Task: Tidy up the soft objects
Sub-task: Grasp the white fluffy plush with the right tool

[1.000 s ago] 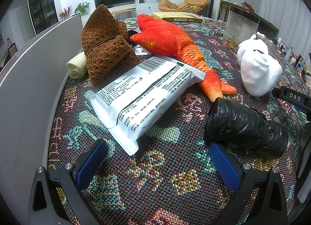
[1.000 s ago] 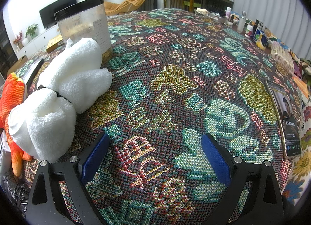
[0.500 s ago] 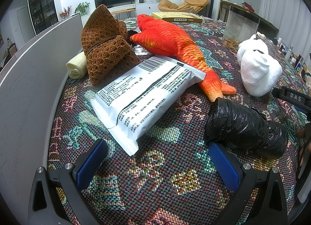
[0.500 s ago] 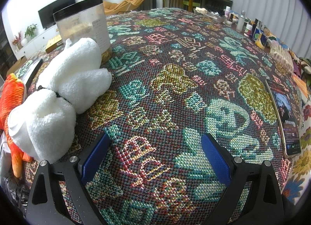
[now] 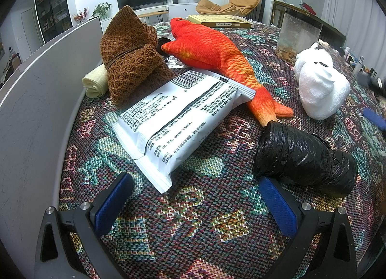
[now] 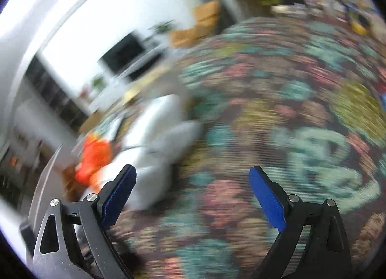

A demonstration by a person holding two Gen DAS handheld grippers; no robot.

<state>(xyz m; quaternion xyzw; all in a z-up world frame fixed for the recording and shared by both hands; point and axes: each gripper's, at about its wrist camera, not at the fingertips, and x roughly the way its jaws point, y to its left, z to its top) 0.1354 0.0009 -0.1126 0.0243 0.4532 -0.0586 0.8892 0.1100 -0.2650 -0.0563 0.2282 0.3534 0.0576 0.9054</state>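
The left gripper (image 5: 195,197) sits low over the near edge of the desk (image 5: 207,226), its blue pads spread wide with nothing between them. Just ahead of it lies a white packet (image 5: 183,119), its near corner pointing between the pads. To the right, a black bag roll (image 5: 304,158) lies on its side, just beyond the right pad (touching or not, I cannot tell). Behind the packet, an orange plush fish (image 5: 217,54) stretches diagonally, its tail reaching the roll's end and its body partly under the packet's far corner. A brown knit bundle (image 5: 132,61), tied with a cord, stands at the desk's left edge by a grey panel (image 5: 36,110), with a cream cloth roll (image 5: 95,82) tucked beside it. A white towel (image 5: 320,83) sits toward the right side, in front of a clear container (image 5: 299,35).

The right wrist view is heavily blurred. The right gripper (image 6: 193,194) is spread apart and empty above the patterned cloth, the towel (image 6: 154,148) and fish (image 6: 94,158) smeared at its left.
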